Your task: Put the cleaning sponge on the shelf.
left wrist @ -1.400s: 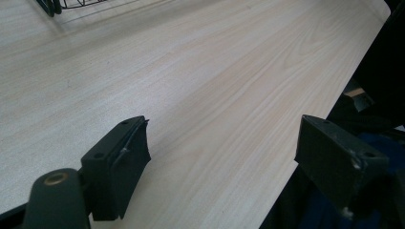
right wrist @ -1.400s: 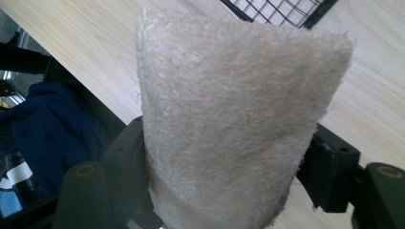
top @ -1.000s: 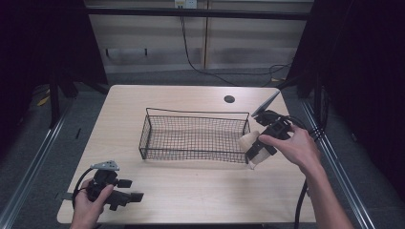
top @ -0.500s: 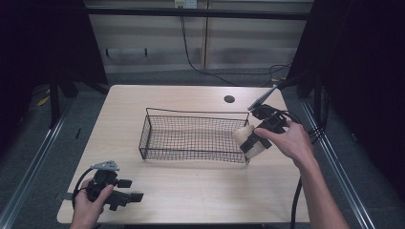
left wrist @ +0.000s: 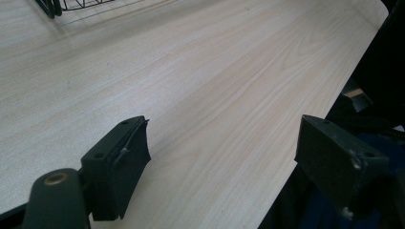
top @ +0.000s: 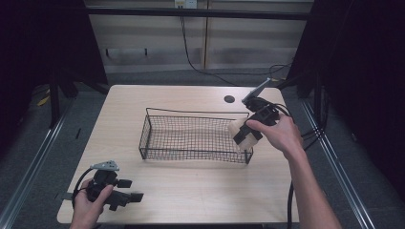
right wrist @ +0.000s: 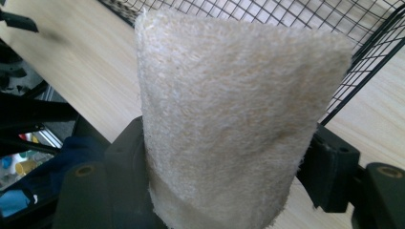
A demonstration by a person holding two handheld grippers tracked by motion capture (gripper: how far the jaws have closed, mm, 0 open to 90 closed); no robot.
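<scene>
Gripping a cream-coloured loofah sponge (right wrist: 234, 124) between its two black jaws, the right gripper (top: 248, 133) is held in the person's right hand (top: 279, 136) at the right end of the black wire basket (top: 191, 138), with the sponge (top: 240, 134) raised above the tabletop (top: 191, 191) and hanging right at the basket's right-hand rim; from the high view I cannot tell whether it touches the wire. In the right gripper view the sponge stands as a rough, fibrous cylinder, pinched near its lower part by the jaws on either side, and the basket's mesh (right wrist: 334, 19) lies just behind and below it, with pale wood grain showing past the corner. The basket sits in the middle of the light wooden tabletop, its long side running left to right. Well apart from it, at the near left corner of the tabletop, the left gripper (top: 122, 195) rests low in the person's left hand (top: 86, 207), a grey three-cornered plate on top. In the left gripper view (left wrist: 224, 157) its jaws are spread wide with bare wood between them, grasping nothing, and one corner of the basket (left wrist: 52, 5) shows at the top left edge. A small dark round hole (top: 229, 99) marks the tabletop behind the basket.
</scene>
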